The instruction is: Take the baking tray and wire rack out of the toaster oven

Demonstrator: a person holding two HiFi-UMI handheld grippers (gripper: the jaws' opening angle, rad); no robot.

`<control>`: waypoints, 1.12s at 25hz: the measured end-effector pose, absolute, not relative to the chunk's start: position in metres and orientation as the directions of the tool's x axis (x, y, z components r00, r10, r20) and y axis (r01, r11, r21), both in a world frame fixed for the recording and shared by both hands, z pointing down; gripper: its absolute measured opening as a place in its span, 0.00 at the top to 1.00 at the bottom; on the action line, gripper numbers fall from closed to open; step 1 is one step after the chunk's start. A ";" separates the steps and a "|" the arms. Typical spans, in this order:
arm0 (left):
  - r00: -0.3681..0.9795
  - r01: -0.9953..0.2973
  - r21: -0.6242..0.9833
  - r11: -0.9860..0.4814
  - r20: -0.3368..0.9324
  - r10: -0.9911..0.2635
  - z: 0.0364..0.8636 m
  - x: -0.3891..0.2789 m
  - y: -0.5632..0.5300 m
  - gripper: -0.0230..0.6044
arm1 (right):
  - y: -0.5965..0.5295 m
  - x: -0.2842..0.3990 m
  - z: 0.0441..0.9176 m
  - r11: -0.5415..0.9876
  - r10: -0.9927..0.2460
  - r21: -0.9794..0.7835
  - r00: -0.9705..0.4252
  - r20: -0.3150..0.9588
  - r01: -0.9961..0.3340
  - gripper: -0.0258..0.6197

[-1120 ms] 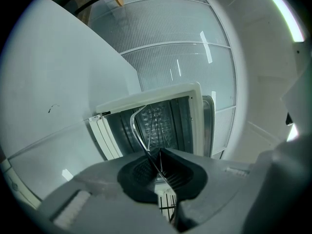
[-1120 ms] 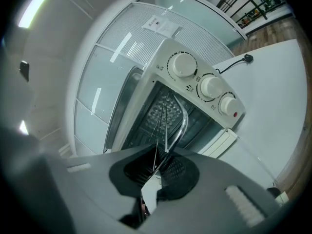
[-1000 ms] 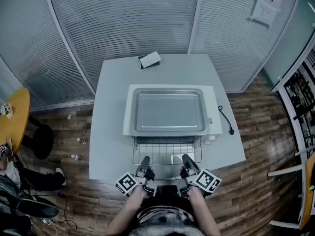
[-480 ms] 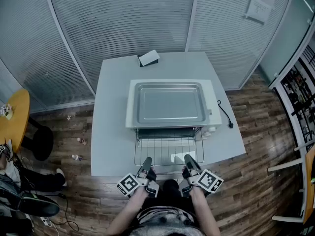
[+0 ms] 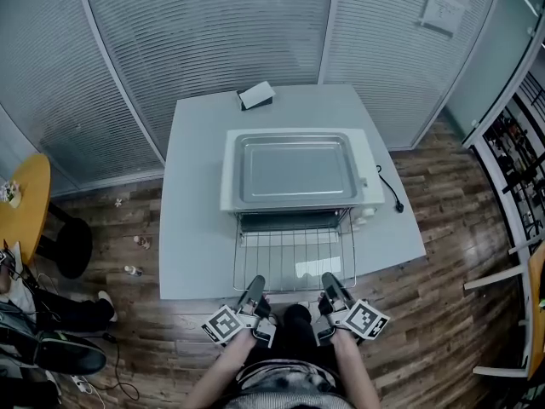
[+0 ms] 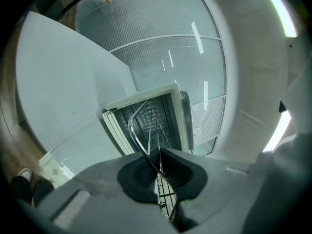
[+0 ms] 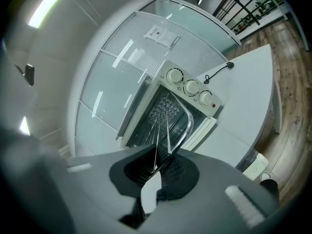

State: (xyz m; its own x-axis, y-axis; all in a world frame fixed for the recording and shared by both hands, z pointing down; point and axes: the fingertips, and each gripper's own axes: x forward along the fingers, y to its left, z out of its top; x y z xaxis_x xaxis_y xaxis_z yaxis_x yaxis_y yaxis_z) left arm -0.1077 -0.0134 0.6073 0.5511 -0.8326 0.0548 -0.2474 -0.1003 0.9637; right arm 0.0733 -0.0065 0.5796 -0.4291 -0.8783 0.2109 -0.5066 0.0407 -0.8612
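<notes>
**Inspector:** What is being held nearest the person?

**Assessor:** The front bar of the wire rack (image 5: pixel 294 258) is being clamped by the left gripper (image 5: pixel 255 288) and the right gripper (image 5: pixel 329 285). Both are closed tight on it, neither nearer.

**Inspector:** Its lie?

**Assessor:** It is being carried level, running straight from the fingers into the toaster oven (image 5: pixel 368 173), rear edge inside. A pull toward the person is being judged unobstructed. The baking tray (image 5: pixel 295 170) is being borne on the oven's top, and a power cord (image 5: pixel 390 196) is lying rightward.

Ribbed, frosted partition panels (image 5: pixel 213 41) in pale frames fill the upper half of the head view, with a paper notice (image 5: pixel 444 7) at upper right. Dark wood-plank floor (image 5: pixel 460 313) surrounds the pale grey tabletop (image 5: pixel 192 228). A round yellow table (image 5: pixel 21 216) sits at the left edge.
</notes>
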 end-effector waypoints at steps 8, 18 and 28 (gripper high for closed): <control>0.582 -0.262 0.952 -0.160 0.024 -0.813 0.586 -0.113 0.009 0.96 | 0.014 0.064 0.553 0.120 -0.887 -0.864 -0.443 0.127 -0.489 0.96; 0.594 -0.283 0.930 -0.235 -0.022 -0.804 0.551 -0.128 0.039 0.96 | 0.038 0.052 0.526 0.205 -0.876 -0.853 -0.478 0.059 -0.480 0.96; 0.622 -0.318 0.876 -0.362 -0.096 -0.777 0.508 -0.132 0.034 0.96 | 0.031 0.051 0.503 0.254 -0.870 -0.848 -0.493 0.010 -0.465 0.96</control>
